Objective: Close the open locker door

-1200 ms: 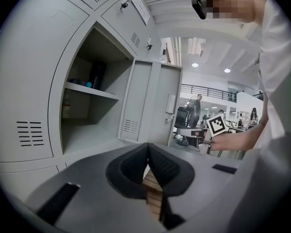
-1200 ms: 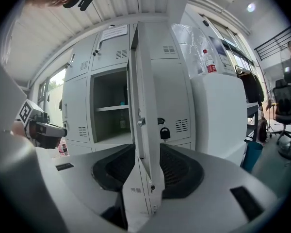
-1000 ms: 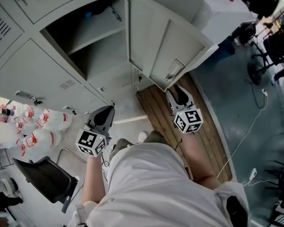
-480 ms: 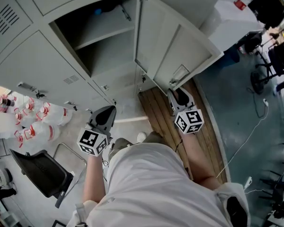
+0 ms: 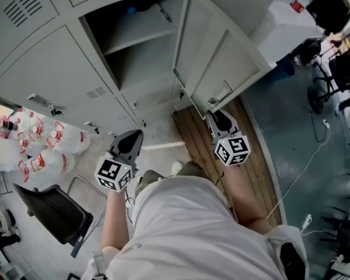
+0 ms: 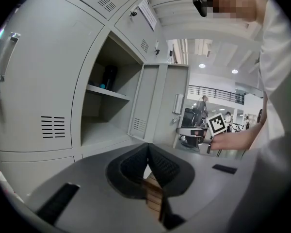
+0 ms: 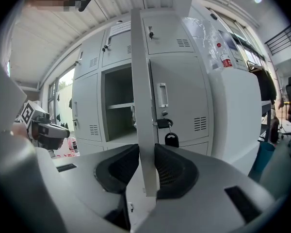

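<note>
1. Locker door (image 5: 221,57) stands swung out at the right of the open compartment (image 5: 140,57), its free edge toward the person and its long axis upright.
2. Right gripper (image 5: 219,114) has just been closing its jaws and now pinches that edge; left gripper (image 5: 127,143) is clenched on nothing.
3. This looks like the grasp step; the next move calls for swinging the door leftward until it shuts.

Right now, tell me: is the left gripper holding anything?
No, the left gripper shows its jaws together with nothing between them.
</note>
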Demonstrator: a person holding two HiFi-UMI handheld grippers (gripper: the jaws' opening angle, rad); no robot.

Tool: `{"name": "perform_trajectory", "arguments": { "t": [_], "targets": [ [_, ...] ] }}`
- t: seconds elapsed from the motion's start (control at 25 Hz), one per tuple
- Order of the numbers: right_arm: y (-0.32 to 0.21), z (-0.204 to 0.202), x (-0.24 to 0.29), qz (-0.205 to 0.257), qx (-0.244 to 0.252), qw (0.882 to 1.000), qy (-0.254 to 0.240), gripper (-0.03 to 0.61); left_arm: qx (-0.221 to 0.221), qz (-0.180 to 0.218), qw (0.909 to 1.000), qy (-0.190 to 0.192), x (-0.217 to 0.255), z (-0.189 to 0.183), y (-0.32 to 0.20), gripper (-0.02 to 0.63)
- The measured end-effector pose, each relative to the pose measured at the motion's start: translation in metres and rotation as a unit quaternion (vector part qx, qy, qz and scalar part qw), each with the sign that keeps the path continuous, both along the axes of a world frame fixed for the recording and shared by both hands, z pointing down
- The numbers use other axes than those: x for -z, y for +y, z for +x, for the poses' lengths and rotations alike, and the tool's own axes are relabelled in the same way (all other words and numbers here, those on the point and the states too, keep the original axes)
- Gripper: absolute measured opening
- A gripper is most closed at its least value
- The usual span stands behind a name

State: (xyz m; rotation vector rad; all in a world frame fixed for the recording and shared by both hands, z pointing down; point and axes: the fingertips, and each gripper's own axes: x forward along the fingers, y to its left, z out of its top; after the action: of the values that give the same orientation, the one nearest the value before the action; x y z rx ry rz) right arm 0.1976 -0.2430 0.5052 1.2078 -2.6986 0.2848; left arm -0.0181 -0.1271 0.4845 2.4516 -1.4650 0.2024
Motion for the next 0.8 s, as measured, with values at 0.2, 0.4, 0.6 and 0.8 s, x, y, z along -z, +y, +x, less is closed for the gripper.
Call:
{"name": "perform_trajectory", "arguments": {
  "t": [0.2, 0.4, 0.6, 0.8],
  "targets": [
    [0.017, -0.022, 0.001, -0.002, 0.000, 1.000, 0.009, 0.104, -0.002, 0.003, 1.0000, 0.007, 0.000, -0.020, 0.016, 0.003],
    [0.031, -0.045, 0.001, -0.004, -0.001, 1.000, 0.014, 0.104, 0.005, 0.004, 0.9999, 0.010, -0.001, -0.046, 0.034, 0.003],
    [0.041, -0.068, 0.001, -0.004, -0.006, 1.000, 0.022, 0.110, 0.014, 0.004, 0.9998, 0.014, -0.003, -0.072, 0.050, 0.003],
    [0.048, -0.092, 0.001, -0.002, -0.013, 1.000, 0.024, 0.115, 0.022, 0.004, 0.9996, 0.016, -0.003, -0.099, 0.065, 0.003]
  ]
}}
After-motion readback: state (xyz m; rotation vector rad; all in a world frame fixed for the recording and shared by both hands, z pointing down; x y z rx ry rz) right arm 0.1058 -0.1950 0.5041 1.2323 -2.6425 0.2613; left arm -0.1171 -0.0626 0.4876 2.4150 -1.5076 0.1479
